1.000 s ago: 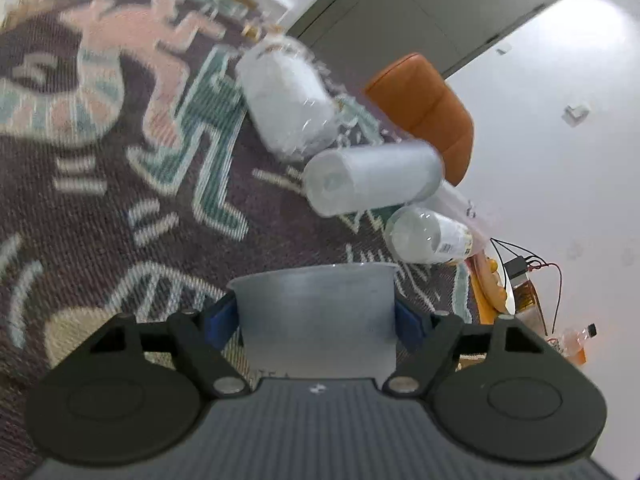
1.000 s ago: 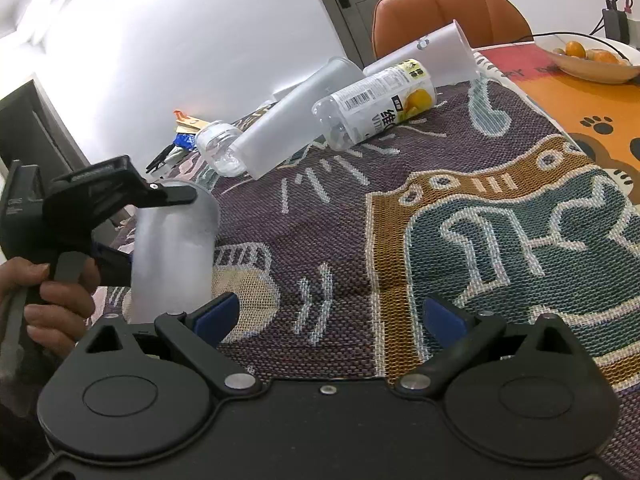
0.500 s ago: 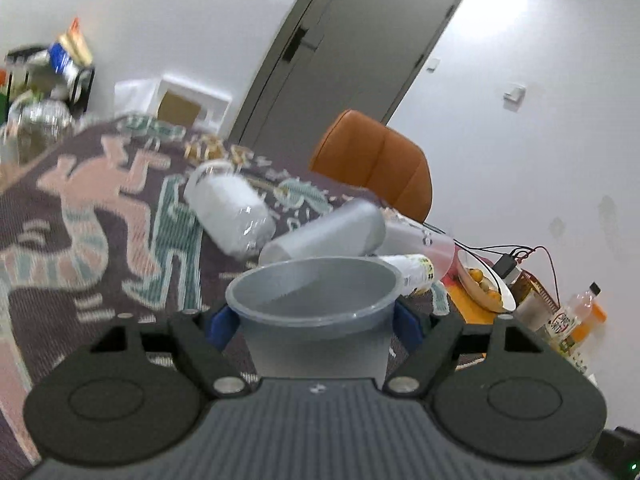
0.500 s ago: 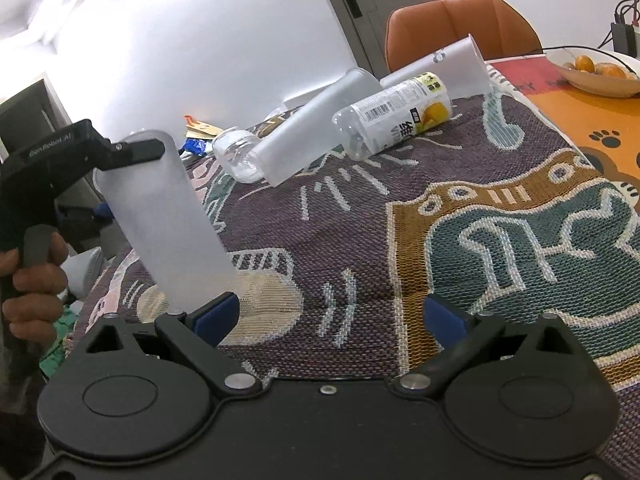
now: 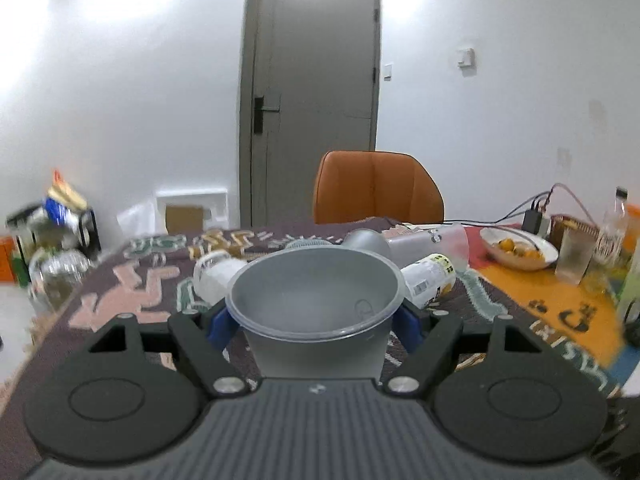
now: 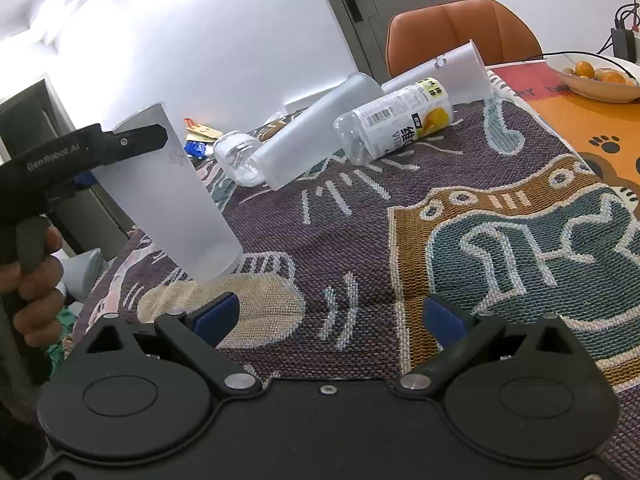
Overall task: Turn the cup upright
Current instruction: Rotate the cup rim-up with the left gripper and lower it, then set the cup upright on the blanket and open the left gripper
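My left gripper (image 5: pixel 314 320) is shut on a tall frosted plastic cup (image 5: pixel 316 320), gripped near its rim with the open mouth facing up. In the right wrist view the same cup (image 6: pixel 172 196) hangs tilted, rim up, its base just above the patterned cloth (image 6: pixel 400 240), held by the left gripper (image 6: pixel 132 142). My right gripper (image 6: pixel 330 316) is open and empty, low over the cloth near the front edge, to the right of the cup.
Lying at the back of the cloth are a frosted cup (image 6: pixel 320 132), a labelled bottle (image 6: pixel 396 120), a glass jar (image 6: pixel 238 160) and another frosted cup (image 6: pixel 444 72). A bowl of oranges (image 6: pixel 592 76) and an orange chair (image 6: pixel 460 32) stand behind.
The left gripper has turned the cup from mouth down to mouth up and lifted it off the cloth. The right gripper has stayed almost still.
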Action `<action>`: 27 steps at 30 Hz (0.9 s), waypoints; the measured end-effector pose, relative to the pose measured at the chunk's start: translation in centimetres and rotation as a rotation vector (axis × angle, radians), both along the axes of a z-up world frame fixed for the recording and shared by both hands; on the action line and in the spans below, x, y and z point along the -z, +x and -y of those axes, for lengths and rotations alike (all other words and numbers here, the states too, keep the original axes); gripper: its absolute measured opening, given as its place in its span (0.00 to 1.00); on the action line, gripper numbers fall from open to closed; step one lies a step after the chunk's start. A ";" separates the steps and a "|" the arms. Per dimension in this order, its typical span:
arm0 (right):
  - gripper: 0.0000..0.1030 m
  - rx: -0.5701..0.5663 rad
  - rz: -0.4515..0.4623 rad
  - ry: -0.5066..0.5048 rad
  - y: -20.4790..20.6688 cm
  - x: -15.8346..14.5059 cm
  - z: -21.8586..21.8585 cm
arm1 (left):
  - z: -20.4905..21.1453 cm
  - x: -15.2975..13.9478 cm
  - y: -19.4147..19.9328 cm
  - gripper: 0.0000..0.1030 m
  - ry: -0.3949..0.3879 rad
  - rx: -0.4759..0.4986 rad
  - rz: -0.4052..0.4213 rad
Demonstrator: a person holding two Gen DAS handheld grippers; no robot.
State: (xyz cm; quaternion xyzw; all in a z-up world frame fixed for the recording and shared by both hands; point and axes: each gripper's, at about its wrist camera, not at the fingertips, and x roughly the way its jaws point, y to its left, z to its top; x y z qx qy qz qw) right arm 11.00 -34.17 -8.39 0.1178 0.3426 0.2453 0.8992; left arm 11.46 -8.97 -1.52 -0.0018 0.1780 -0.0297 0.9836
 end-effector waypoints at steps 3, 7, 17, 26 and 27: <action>0.97 -0.009 -0.005 0.003 0.1 0.2 -0.3 | 0.8 0.7 0.1 0.76 0.045 -0.001 -0.001; 0.97 -0.053 0.008 0.006 0.0 0.2 -1.0 | 1.0 1.2 0.1 0.76 0.039 -0.014 -0.016; 0.97 -0.055 0.010 -0.003 -0.3 -0.1 -1.2 | 0.8 0.6 -1.5 0.95 0.013 0.011 0.001; 0.97 -0.050 0.040 -0.016 -1.5 -1.4 -1.1 | -0.5 -0.3 -3.3 0.98 -0.057 0.019 -0.012; 0.97 -0.051 0.044 -0.018 -1.7 -1.5 -1.1 | -0.6 -0.4 -3.6 0.99 -0.055 0.012 -0.009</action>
